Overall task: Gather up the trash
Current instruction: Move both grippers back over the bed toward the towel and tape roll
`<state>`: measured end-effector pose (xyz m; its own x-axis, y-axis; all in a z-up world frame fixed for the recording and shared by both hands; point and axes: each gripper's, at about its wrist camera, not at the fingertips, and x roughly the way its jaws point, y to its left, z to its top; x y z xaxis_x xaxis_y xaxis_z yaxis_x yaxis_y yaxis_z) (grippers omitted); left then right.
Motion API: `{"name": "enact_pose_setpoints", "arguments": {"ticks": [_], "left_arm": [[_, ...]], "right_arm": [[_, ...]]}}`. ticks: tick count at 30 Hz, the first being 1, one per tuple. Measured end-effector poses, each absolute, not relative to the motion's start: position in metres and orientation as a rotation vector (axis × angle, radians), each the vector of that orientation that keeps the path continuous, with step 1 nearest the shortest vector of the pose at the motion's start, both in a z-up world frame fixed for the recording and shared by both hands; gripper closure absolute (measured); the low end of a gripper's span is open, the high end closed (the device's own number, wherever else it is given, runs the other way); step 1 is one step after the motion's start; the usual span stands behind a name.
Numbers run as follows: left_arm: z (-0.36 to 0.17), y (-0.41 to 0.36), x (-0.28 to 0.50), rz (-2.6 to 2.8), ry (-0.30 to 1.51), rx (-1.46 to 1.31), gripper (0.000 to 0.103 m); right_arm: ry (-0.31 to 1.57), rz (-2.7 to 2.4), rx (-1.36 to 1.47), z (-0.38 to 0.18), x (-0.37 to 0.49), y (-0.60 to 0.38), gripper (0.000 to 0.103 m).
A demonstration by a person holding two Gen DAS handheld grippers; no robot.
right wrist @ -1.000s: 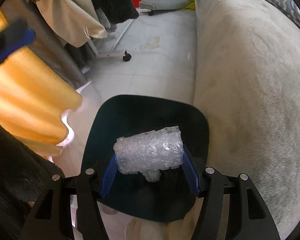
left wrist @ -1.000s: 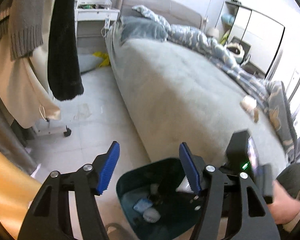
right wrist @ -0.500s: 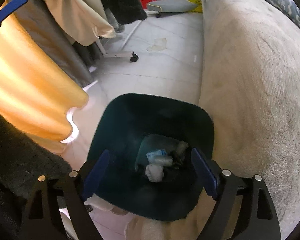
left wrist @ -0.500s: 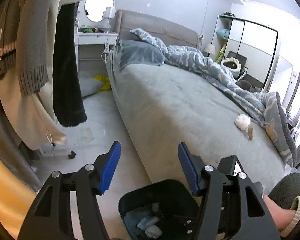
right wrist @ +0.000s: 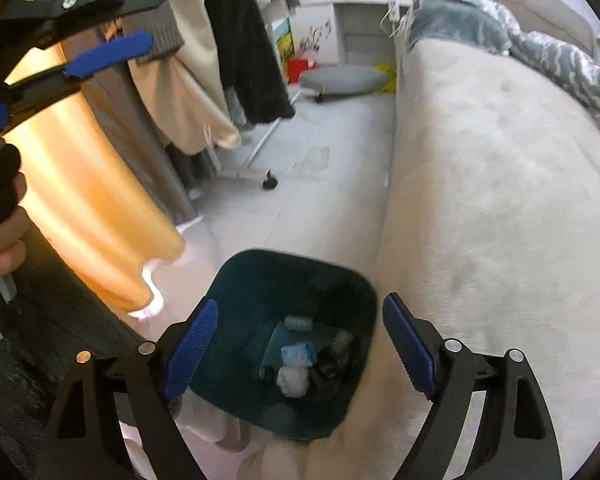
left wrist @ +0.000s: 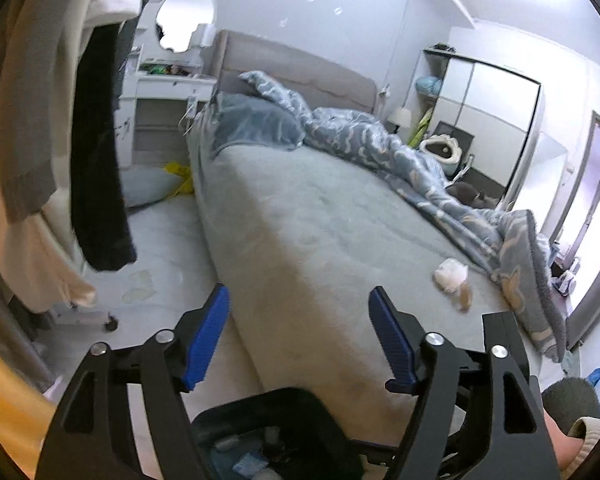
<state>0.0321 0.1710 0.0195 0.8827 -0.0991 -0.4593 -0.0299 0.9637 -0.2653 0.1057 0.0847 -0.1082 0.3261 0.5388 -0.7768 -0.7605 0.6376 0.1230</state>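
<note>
The trash bin (left wrist: 260, 408) is cut off by the left wrist view's lower edge. Its contents (right wrist: 300, 360) are too blurred to be identified.

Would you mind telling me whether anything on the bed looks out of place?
Yes: a crumpled white wad with a small tan scrap beside it lies on the grey bedspread, near the rumpled duvet.

A: Where is there room to pass?
B: Over the grey bed (left wrist: 320, 216), whose near half lies bare; the rumpled quilt (left wrist: 412, 160) crowds its far side.
A: And beside it?
B: A strip of tiled floor (right wrist: 300, 184), hemmed by hanging clothes (right wrist: 244, 48), the rack's wheeled foot (right wrist: 270, 181) and the bin (right wrist: 260, 276) tight against the bed.
</note>
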Motion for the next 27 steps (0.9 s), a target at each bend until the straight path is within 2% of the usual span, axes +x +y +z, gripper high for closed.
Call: {"name": "enact_pose_setpoints", "arguments": {"ticks": [8,18,27], "left_arm": [[0.040,0.127,0.052,-0.138,0.480,-0.181,0.010],[0.037,0.098,0.086,-0.159,0.523,-0.142,0.007],[0.033,0.081,0.118,-0.194,0.541,-0.157,0.007]], "right_arm": [[0.815,0.795,-0.247,-0.074,0.121,0.039,0.017],[0.746,0.685,-0.173,-0.046,0.162,-0.036,0.017],[0.741,0.627,-0.118,-0.047,0.193,-0.078,0.017]]}}
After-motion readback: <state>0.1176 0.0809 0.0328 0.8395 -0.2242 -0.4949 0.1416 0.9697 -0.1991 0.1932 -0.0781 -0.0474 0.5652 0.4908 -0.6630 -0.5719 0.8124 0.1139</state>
